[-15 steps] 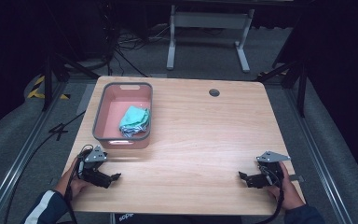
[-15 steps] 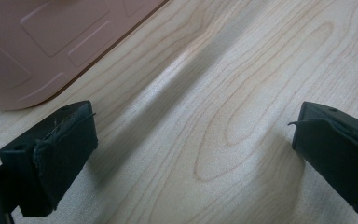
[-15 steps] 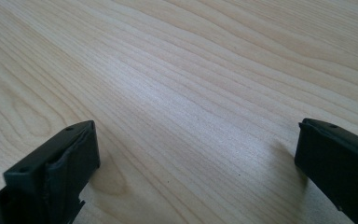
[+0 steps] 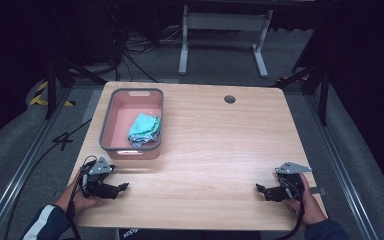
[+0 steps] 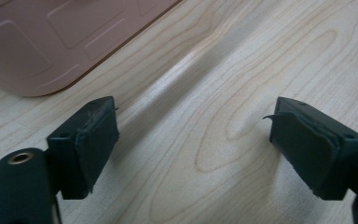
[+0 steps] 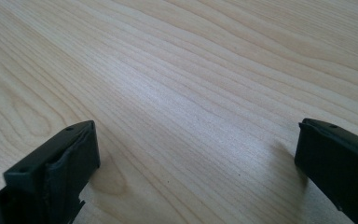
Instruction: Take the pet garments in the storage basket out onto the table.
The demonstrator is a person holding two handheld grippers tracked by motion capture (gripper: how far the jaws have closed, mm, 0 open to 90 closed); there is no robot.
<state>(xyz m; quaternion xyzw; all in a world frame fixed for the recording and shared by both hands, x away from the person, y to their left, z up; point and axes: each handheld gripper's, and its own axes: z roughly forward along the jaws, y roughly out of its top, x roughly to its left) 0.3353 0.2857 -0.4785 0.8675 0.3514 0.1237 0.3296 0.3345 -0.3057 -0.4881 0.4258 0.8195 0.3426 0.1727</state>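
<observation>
The left gripper (image 4: 121, 187) rested low on the near left part of the wooden table (image 4: 220, 150), its jaws standing well apart over bare wood with nothing between them; in the left gripper view the rounded corner of the pink bin (image 5: 51, 42) lay just ahead and to the side, so the hand seemed parked near the bin, ready to reach into it. The pink bin (image 4: 111, 120) stood on the left half of the table, and the teal cloth (image 4: 144, 129) lay crumpled inside it toward its near right corner, touching no gripper. The right gripper (image 4: 260, 189) sat well apart at the near right edge, jaws likewise wide and empty, probably idle because the cloth was out of its easy reach. Compared with the earlier high view, both hands, the bin and the cloth kept the same places; no clear shift could be made out.
</observation>
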